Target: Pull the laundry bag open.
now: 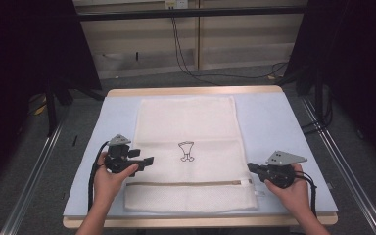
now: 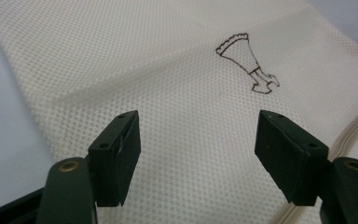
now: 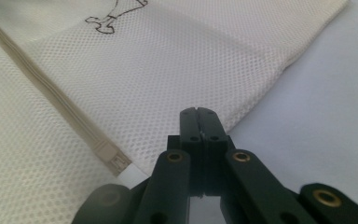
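A wooden-edged table with a pale blue-grey top (image 1: 269, 122) stands on a grey floor, with dark curtains to either side and a beige panelled wall behind. A cream rectangular mesh laundry bag (image 1: 186, 127) lies flat on the middle of the table, its long side running away from the person. A small black outline drawing (image 1: 186, 151) sits near the bag's centre, and a beige zipper (image 1: 186, 183) runs across the bag close to its near end.

The left gripper (image 1: 147, 160), held in the person's left hand (image 1: 112, 178), reaches over the bag's left edge. In the left gripper view its jaws stand wide apart above the mesh, with nothing between them.

The right gripper (image 1: 250, 168), held in the right hand (image 1: 293, 188), sits at the bag's right edge, just by the zipper's end (image 3: 114, 161). In the right gripper view its jaws are pressed together, and I cannot tell whether any mesh is caught between them.
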`<state>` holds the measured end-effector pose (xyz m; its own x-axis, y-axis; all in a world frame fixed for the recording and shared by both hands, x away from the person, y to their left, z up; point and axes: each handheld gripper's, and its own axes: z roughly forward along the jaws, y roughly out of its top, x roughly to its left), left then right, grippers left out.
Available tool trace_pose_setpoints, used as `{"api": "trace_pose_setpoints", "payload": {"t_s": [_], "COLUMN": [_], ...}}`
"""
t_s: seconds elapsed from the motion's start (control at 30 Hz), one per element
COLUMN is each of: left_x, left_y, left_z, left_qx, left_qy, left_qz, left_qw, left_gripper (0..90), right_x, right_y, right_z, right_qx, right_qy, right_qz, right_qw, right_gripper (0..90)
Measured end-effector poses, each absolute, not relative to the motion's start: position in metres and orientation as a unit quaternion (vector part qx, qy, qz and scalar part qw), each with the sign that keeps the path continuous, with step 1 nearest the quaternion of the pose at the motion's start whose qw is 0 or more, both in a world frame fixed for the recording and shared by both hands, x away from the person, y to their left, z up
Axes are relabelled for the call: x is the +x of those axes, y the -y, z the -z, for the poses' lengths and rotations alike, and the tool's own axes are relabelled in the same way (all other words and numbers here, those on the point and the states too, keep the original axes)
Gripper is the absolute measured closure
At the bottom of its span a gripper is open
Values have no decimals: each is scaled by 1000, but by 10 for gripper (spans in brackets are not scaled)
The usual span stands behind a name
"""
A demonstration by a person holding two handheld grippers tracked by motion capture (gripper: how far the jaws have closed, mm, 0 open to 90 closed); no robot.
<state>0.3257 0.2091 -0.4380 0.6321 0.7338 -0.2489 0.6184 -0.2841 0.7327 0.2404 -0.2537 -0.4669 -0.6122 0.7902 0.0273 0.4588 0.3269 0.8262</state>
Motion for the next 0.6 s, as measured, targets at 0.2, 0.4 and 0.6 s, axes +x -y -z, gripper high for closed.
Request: {"api": "trace_pose_setpoints", "payload": {"t_s": [0.2,0.4,0.6], "left_x": [323,321,319], "left_y": [-189,-173,-142], "left_z": [430,425,428], "left_qx": [786,782,789], "left_qy": [-446,-442,-432], "left_qz": [-3,36,80], "left_qw": [429,438,429], "left_gripper": [423,463,472], "right_x": [237,233,233], "right_y": [250,243,243], "right_z": [471,468,470], "right_qx": [393,388,389], "right_qy": [-800,-805,-814], "right_qz": [-410,-416,-404], "right_qw": [192,168,150], "right_gripper": [899,900,900]}}
